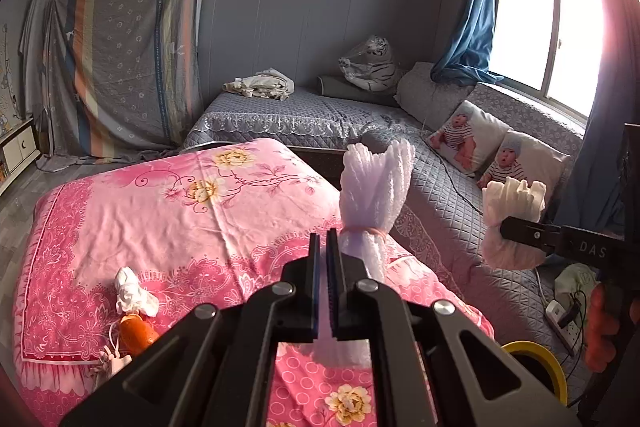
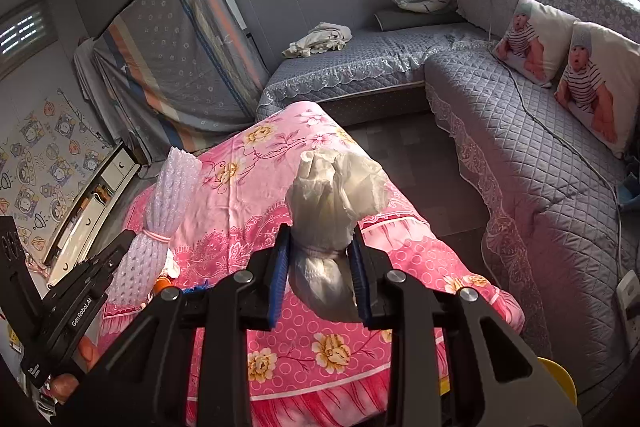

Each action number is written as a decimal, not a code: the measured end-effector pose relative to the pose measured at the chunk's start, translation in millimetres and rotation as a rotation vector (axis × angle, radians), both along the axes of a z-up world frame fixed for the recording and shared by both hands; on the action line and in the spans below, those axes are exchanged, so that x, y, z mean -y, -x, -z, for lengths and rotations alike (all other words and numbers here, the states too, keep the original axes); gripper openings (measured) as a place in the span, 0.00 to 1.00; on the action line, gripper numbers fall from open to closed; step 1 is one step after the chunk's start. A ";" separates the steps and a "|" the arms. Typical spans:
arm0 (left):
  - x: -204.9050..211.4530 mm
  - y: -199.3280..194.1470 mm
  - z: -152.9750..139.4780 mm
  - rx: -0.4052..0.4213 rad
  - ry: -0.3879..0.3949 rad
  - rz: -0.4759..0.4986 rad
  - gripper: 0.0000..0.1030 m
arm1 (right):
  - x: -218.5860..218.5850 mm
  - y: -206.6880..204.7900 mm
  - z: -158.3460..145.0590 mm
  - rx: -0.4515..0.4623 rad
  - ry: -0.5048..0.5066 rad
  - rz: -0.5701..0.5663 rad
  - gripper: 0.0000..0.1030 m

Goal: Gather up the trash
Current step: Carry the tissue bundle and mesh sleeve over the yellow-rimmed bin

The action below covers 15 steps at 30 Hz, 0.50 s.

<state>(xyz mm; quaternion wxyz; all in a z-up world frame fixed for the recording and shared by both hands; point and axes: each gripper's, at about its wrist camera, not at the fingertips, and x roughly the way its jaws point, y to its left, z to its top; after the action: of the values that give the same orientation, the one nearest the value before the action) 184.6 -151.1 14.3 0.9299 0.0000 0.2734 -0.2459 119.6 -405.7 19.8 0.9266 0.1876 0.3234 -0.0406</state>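
I am looking into a grey-walled bedroom with a grey quilted corner sofa [image 1: 460, 227] under a bright window [image 1: 544, 23], and below my grippers a table draped in a pink floral cloth [image 1: 160, 211]. My left gripper [image 1: 324, 247] has its fingers drawn almost together, and a white foam net bundle [image 1: 372, 199], tied at the waist with a pink band, stands up just right of the fingertips; its lower end runs down behind them, so I cannot tell for sure whether it is pinched. From the right wrist camera that same bundle [image 2: 160, 219] sits at the left gripper's tip, above the cloth. My right gripper [image 2: 322, 259] is closed onto a crumpled white tissue wad [image 2: 332, 211], the blue pads [image 2: 280, 267] pressing its narrow middle while the ruffled top flares above. Left on the cloth near its front corner lie a smaller white tissue scrap [image 1: 134, 291] and an orange piece [image 1: 138, 333], touching each other. Two baby-print cushions [image 2: 560, 59] lean on the sofa back, and a plush tiger [image 1: 370, 65] sits in the far corner.
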 end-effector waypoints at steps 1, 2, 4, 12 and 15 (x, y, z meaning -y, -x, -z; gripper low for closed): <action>7.4 4.9 -1.4 0.003 -0.002 0.015 0.03 | 5.3 6.5 -0.6 0.003 0.001 0.013 0.26; 12.9 8.8 -1.9 0.007 -0.004 0.031 0.03 | 10.2 12.9 -0.5 0.006 0.000 0.025 0.26; 24.5 16.7 -2.3 0.012 -0.007 0.063 0.03 | 20.1 24.6 0.0 0.010 0.001 0.048 0.26; 69.4 44.8 2.8 0.011 -0.029 0.194 0.03 | 54.3 75.0 4.2 0.016 0.006 0.124 0.26; 82.6 53.7 7.6 0.007 -0.038 0.233 0.03 | 63.5 95.6 9.9 0.016 0.008 0.157 0.26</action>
<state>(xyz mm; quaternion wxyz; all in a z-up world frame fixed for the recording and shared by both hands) 130.8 -233.7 6.7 0.8960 0.0502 0.2727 -0.3469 24.0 -469.2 9.9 0.9238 0.2089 0.3003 -0.1128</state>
